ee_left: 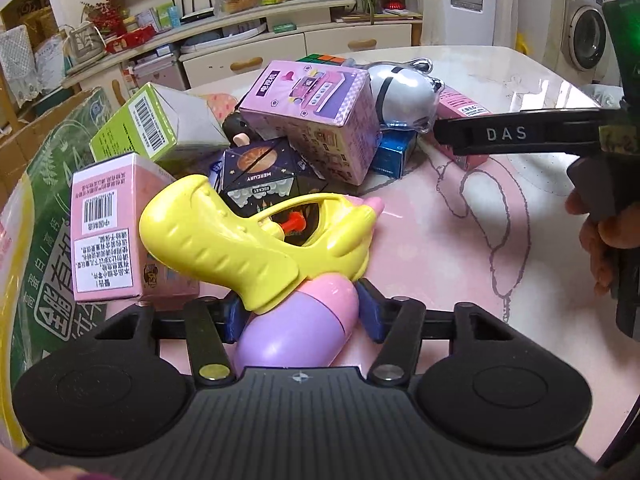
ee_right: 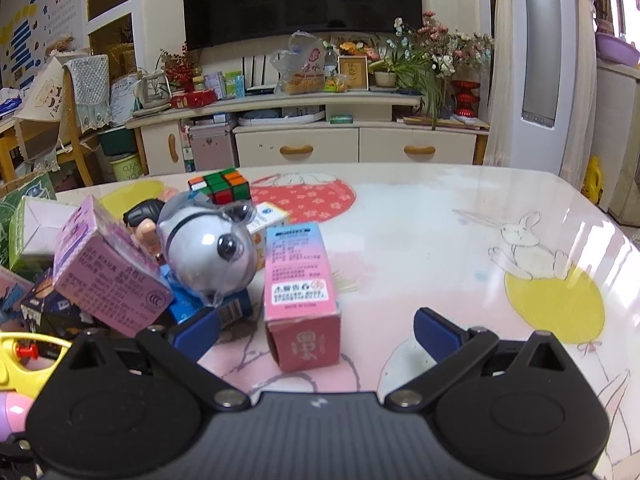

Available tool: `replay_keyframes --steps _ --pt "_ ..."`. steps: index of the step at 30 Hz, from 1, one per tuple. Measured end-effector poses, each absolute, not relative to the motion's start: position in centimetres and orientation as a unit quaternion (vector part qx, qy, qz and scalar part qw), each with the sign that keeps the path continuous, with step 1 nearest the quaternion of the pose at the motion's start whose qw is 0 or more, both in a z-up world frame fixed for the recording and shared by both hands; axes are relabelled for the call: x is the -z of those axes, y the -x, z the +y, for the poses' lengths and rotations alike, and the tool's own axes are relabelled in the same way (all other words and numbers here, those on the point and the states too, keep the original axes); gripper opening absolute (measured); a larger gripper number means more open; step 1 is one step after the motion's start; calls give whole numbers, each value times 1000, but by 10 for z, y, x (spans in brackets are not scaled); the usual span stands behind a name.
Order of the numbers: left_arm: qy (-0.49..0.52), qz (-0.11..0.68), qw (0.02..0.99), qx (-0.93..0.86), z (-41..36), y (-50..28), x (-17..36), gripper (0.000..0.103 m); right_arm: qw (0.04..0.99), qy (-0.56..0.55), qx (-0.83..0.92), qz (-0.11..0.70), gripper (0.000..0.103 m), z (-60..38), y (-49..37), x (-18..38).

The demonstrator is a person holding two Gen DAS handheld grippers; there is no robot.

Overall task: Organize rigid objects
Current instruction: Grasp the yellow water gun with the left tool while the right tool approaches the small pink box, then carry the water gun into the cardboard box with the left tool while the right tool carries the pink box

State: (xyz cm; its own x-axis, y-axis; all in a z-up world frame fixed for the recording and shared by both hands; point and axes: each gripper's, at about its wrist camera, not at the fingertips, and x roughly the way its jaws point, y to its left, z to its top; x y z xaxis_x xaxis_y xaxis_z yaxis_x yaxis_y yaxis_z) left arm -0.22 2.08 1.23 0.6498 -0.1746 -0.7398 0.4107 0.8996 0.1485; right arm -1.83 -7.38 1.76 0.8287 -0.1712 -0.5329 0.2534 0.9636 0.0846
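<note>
The left gripper (ee_left: 302, 312) fingers clamped a light, slippery toy water gun (ee_left: 256, 236) by its rounded tank; the right gripper (ee_right: 316, 334) gaped wide.

"DAS" stands in pale letters on the black finger of the right tool (ee_left: 516, 134). The dark box (ee_left: 260, 176) reads "MERCURY" and "ROCKET", upside down. The pink box (ee_right: 298, 280) carries "MADE IN CHINA" in small print. Other print is Chinese or too small.
</note>
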Motion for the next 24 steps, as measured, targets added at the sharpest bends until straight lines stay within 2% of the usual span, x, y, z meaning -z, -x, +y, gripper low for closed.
replay_keyframes --steps 3,10,13,15,16,17,24 --pt "-155 384 895 164 20 4 -14 69 956 -65 117 262 99 -72 16 -19" --pt "-147 384 894 178 25 17 -20 69 952 -70 127 270 61 -73 8 -16" --pt "-140 377 896 186 26 20 -26 68 950 -70 123 278 59 -69 5 -14" --pt "-133 371 899 190 30 22 -31 68 951 -61 124 277 49 -66 6 -13" --pt "-130 368 901 191 32 23 -33 68 951 -57 124 277 40 -64 7 -12" --pt "-126 365 902 193 34 24 -36 68 951 -54 128 276 37 -62 7 -12" --pt "-107 337 913 203 45 32 -54 68 948 -49 162 271 35 -60 21 -9"
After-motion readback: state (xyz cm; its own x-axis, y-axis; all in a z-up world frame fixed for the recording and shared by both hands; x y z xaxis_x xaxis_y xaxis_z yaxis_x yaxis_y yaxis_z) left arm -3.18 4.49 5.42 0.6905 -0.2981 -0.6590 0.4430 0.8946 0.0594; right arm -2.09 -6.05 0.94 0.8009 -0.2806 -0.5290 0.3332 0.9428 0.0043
